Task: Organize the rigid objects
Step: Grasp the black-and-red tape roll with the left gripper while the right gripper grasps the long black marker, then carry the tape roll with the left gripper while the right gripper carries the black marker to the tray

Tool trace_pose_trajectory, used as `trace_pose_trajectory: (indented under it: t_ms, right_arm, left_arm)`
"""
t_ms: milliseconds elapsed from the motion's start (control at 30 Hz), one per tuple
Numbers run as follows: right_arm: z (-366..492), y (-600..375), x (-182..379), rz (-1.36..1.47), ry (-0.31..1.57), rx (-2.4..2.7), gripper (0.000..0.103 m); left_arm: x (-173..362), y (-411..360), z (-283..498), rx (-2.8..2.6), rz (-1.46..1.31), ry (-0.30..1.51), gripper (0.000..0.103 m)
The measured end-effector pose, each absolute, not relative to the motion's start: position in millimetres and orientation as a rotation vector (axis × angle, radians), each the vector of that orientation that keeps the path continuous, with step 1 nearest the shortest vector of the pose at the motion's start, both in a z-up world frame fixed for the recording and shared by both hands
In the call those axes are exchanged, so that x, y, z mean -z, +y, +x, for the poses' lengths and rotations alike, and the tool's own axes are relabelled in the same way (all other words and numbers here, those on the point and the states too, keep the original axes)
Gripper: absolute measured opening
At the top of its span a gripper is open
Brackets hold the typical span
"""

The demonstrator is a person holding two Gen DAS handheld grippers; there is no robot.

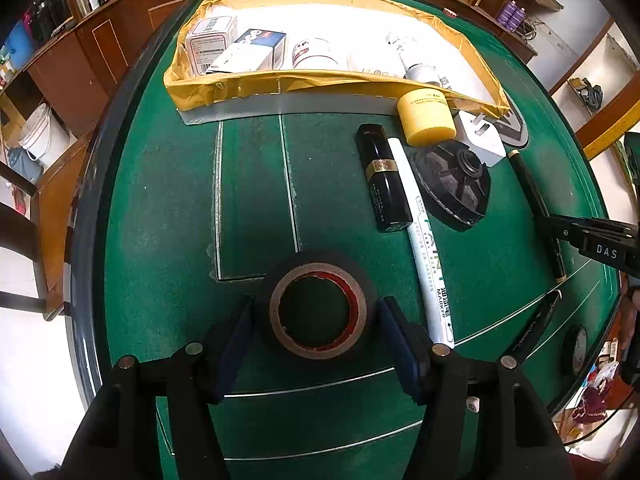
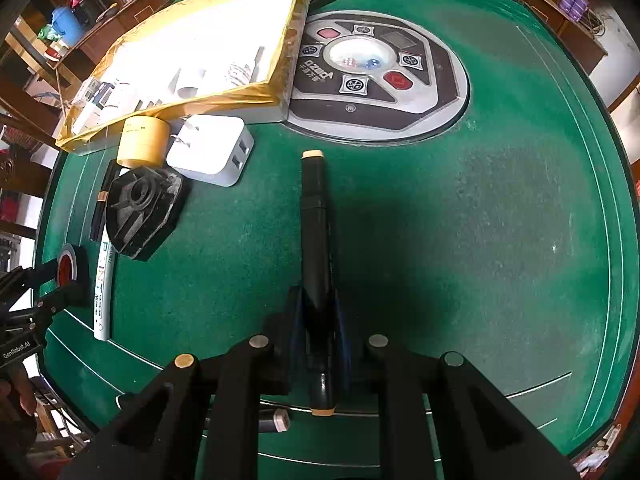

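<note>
My left gripper (image 1: 316,312) is shut on a black tape roll (image 1: 316,304), one finger on each side of it, on the green table (image 1: 160,200). My right gripper (image 2: 318,300) is shut on a long black marker (image 2: 314,220) with tan end caps, pointing away from me. The same marker also shows in the left wrist view (image 1: 536,208). A white paint marker (image 1: 424,248), a black lipstick tube (image 1: 384,176), a black plastic disc (image 1: 452,184), a yellow jar (image 1: 426,118) and a white charger (image 1: 480,138) lie near the yellow-lined box (image 1: 280,84).
The box holds cartons and bottles (image 1: 256,50). A round dice control panel (image 2: 376,76) sits in the table's middle. Another tape roll (image 1: 576,348) and a dark pen (image 1: 536,324) lie near the right edge. A small marker (image 2: 276,420) lies under my right gripper.
</note>
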State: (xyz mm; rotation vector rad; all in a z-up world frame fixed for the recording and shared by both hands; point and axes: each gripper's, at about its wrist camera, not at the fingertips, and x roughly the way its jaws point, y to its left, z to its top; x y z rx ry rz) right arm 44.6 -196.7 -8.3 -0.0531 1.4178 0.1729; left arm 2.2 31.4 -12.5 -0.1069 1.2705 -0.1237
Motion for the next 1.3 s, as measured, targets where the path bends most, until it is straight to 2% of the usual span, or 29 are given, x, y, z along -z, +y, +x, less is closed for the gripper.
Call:
trace_pose_trajectory:
  t_ms: [700,1300]
  right_arm:
    - [57,-206,-44,0.053,1.301,-0.216,0.014]
    - [69,-187,-55,0.039,1.274,-0.280,0.014]
  left_arm:
    - [-16,18,23,0.169,-0.098,1.213,0.067]
    - [-34,6,47,0.175,-0.062,1.178,0.067]
